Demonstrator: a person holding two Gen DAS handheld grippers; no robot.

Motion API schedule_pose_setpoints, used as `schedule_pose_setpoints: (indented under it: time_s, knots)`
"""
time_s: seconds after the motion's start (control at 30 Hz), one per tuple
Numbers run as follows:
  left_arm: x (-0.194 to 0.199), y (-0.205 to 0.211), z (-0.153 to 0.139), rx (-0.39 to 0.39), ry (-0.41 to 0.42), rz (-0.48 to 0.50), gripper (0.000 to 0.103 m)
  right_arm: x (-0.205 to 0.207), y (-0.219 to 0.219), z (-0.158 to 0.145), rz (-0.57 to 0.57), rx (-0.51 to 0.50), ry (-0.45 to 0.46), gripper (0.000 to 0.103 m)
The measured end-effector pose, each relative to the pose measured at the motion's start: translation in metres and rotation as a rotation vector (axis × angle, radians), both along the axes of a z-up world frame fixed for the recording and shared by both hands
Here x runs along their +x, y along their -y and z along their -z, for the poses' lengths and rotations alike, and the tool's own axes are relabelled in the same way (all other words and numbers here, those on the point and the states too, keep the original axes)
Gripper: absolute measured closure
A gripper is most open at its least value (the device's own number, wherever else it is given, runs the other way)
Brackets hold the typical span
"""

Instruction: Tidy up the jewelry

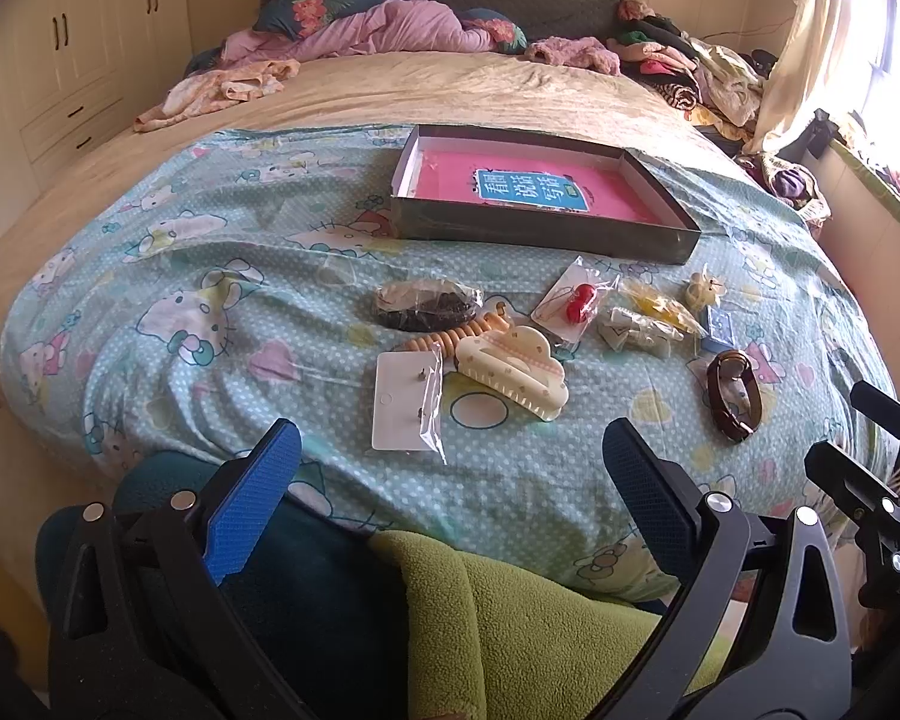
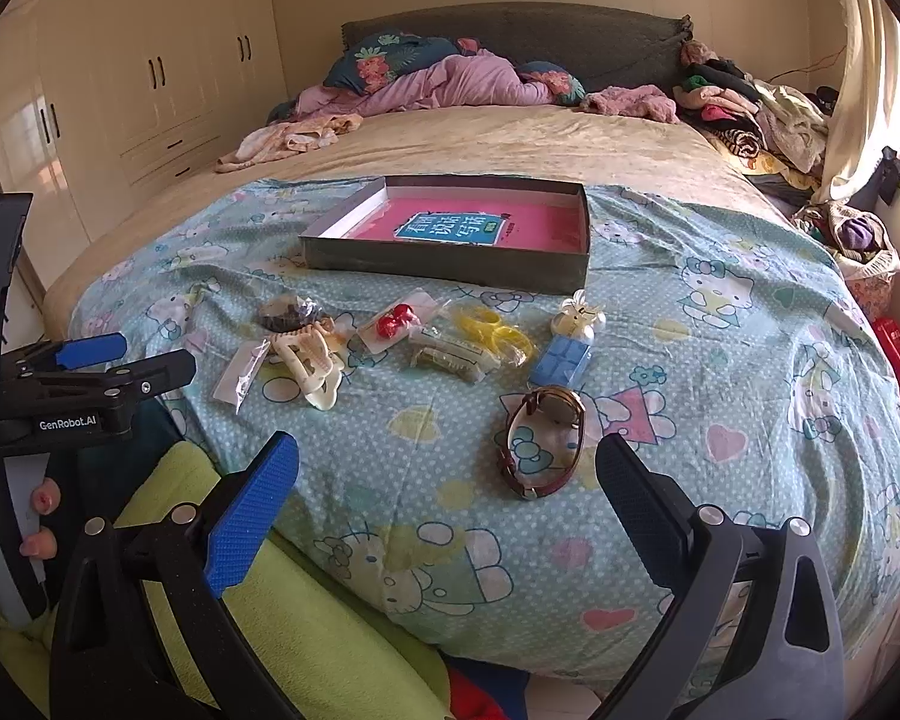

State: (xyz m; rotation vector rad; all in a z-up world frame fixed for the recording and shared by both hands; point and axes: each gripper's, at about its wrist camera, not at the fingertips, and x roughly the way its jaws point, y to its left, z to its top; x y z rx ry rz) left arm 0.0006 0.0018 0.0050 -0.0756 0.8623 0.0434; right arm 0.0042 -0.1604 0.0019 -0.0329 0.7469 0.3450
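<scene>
1. Left gripper [image 1: 450,480] hangs over the near edge of the bed, tilted down, jaws spread wide with nothing between them.
2. Just ahead of its fingertips lies a white earring card in a clear sleeve [image 1: 405,402], and touching that on the right, a cream cloud-shaped hair claw [image 1: 513,372].
3. Beyond the claw: a coiled beige hair tie [image 1: 450,333] and a dark item bagged in plastic [image 1: 426,303], too wrapped to name.
4. Right gripper [image 2: 447,474] is gaping too, empty, pointed downward at the Hello Kitty sheet [image 2: 720,360].
5. Directly ahead of it, between the two fingers' line and just beyond the tips, sits a brown-strapped wristwatch [image 2: 543,444], lying on the sheet, untouched.
6. Past the watch: a blue card with a cream flower piece [image 2: 570,348], a yellow bagged item [image 2: 498,330], and a red bow on a card [image 2: 396,318].
7. Farthest ahead of both grippers stands the open shallow box [image 2: 450,267], a pink booklet flat inside it.
8. Left of the right gripper, a hand [image 2: 6,534] grips the other tool's handle.
</scene>
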Motion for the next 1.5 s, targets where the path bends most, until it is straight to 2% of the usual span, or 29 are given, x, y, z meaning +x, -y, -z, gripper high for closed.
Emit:
schedule_pose_setpoints:
  time_s: [1.17, 1.5]
  knots:
    - [-0.002, 0.000, -0.006, 0.007, 0.014, 0.001, 0.009, -0.001, -0.003, -0.003, -0.011, -0.007, 0.015, 0.004]
    - [0.012, -0.020, -0.010, 0.018, 0.025, -0.026, 0.009, 0.008, -0.005, -0.004, -0.020, 0.017, 0.003, 0.004]
